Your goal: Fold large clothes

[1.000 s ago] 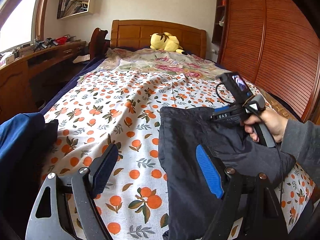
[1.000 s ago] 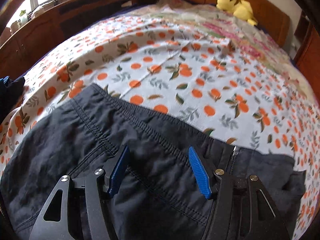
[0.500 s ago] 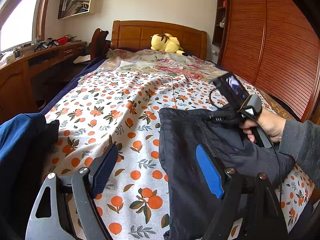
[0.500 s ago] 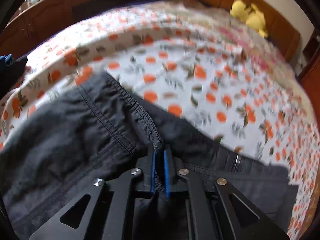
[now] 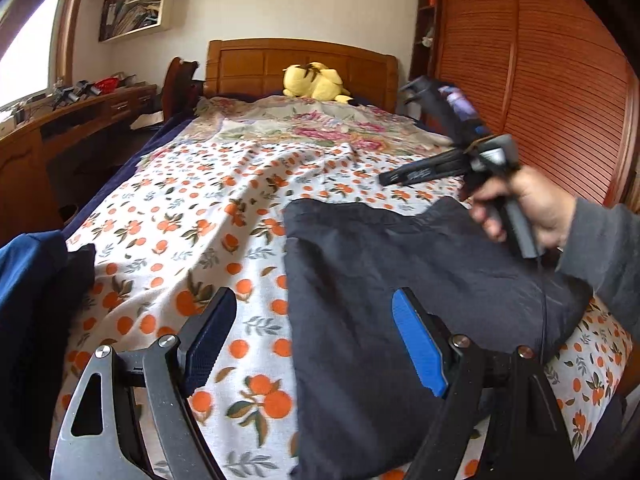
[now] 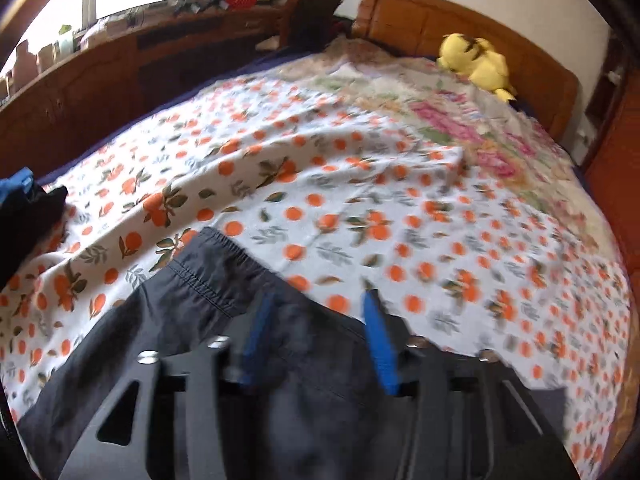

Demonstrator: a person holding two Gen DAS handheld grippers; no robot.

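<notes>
The dark grey trousers lie flat on the orange-print bedsheet, filling the area from the centre toward 4 o'clock in the left wrist view, near the foot of the bed where both tools can reach them; in the right wrist view the same garment sits from 6 to 8 o'clock, with its stitched, gathered waistband turned toward the head of the bed. The left gripper hangs low over the near edge of the cloth with its jaws wide and nothing between them, one blue pad over the sheet and the other over the fabric, probably placed to take that edge for a fold. The right gripper, held in the person's right hand at 3 o'clock in the left wrist view, is raised clear above the far side of the trousers; its blue pads stand apart with a moderate gap and hold nothing, though that view is blurred. A heap of blue and black clothes waits at 9 o'clock, likely the remaining pile. A yellow plush toy sits by the wooden headboard at 12 o'clock. White lettering runs along the side of the right tool, but it is too smeared to read; no other writing is legible.
</notes>
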